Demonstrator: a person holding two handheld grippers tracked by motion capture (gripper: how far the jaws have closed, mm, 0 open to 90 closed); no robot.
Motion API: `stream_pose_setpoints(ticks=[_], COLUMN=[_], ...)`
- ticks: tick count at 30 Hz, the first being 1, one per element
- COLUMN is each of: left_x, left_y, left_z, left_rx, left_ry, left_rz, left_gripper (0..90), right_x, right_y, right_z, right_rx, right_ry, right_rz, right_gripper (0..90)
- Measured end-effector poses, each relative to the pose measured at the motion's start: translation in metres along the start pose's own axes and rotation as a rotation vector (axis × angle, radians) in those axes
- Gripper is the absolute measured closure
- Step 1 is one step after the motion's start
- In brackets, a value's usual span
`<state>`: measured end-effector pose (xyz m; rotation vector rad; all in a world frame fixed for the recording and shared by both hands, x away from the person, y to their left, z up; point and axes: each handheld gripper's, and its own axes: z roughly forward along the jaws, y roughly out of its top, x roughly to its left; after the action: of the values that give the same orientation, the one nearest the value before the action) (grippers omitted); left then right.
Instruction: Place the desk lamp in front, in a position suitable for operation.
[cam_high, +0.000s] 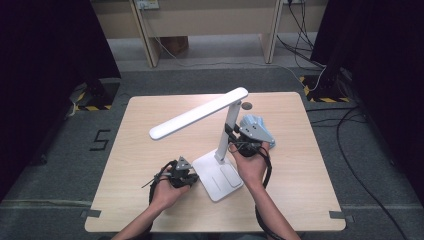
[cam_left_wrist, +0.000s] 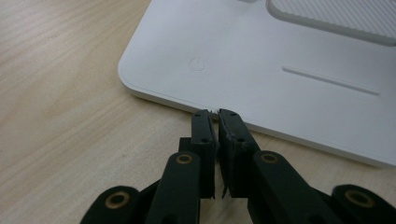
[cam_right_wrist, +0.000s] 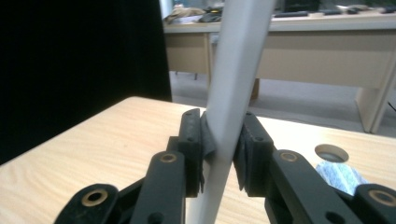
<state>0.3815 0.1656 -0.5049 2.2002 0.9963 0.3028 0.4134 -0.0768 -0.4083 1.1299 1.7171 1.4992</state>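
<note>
- White desk lamp (cam_high: 220, 150), on wooden bench (cam_high: 130, 150), near middle.
- Right hand-held gripper (cam_right_wrist: 223, 154): clamped on lamp's upright stem (cam_right_wrist: 233, 84).
- Left hand-held gripper (cam_left_wrist: 215, 114): jaws together, tips at edge of base (cam_left_wrist: 261, 60), near power symbol (cam_left_wrist: 198, 64).
- Handling: keep stem grip firm and steady base while pressing; avoid tipping.
- Orientation: stem near vertical; lamp head (cam_high: 197, 114) long axis slopes down leftward in high view.

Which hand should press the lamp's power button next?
Left, probably. The left claw, shut and empty, rests at the lamp base edge, close to the power button. The right claw is clamped on the lamp post, steadying it.
</note>
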Motion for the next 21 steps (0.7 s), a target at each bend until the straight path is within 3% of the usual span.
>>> stream_pose_setpoints(ticks=[1,2,4,7,8,10,11,12,13,15,16,18,20,21], left_x=[0.002,0.002,0.005,0.007,0.008,0.009,0.010,0.010,0.010,0.011,0.011,0.012,0.014,0.015], left_y=[0.003,0.003,0.009,0.013,0.014,0.014,0.013,0.013,0.010,0.009,0.008,0.008,0.008,0.007], left_z=[0.002,0.002,0.004,0.004,0.003,0.002,0.001,0.001,-0.001,-0.002,-0.002,0.000,0.003,0.005], left_rx=[-0.001,-0.001,-0.005,-0.012,-0.017,-0.017,-0.022,-0.022,-0.029,-0.032,-0.034,-0.032,-0.030,-0.021], left_ry=[0.007,0.007,0.019,0.030,0.032,0.039,0.046,0.046,0.046,0.046,0.047,0.049,0.048,0.054], left_rz=[-0.009,-0.009,-0.016,-0.014,-0.016,-0.016,-0.024,-0.024,-0.033,-0.040,-0.046,-0.054,-0.061,-0.068], left_gripper=[83.5,83.0,81.2,79.5,79.2,77.9,76.7,76.5,76.4,77.0,77.8,79.5,82.0,82.9], right_x=[0.002,0.002,0.006,0.007,0.007,0.003,-0.002,-0.002,-0.006,-0.009,-0.013,-0.022,-0.029,-0.033], right_y=[0.000,0.000,0.001,0.001,0.002,0.005,0.007,0.007,0.003,-0.002,-0.009,-0.028,-0.049,-0.069], right_z=[0.000,0.000,0.002,0.004,0.005,0.003,-0.003,-0.003,-0.011,-0.017,-0.022,-0.028,-0.028,-0.024], right_rx=[0.001,0.001,-0.007,-0.006,0.014,0.041,0.080,0.080,0.115,0.147,0.178,0.277,0.410,0.511], right_ry=[-0.037,-0.037,-0.090,-0.107,-0.102,-0.072,-0.047,-0.047,0.009,0.027,0.047,0.100,0.072,0.058], right_rz=[0.030,0.030,0.062,0.060,0.034,0.017,-0.065,-0.065,-0.081,-0.093,-0.090,-0.036,-0.043,-0.045], right_gripper=[75.1,75.1,75.4,74.6,73.5,60.6,46.0,46.0,42.7,43.3,48.3,65.3,79.0,86.1])
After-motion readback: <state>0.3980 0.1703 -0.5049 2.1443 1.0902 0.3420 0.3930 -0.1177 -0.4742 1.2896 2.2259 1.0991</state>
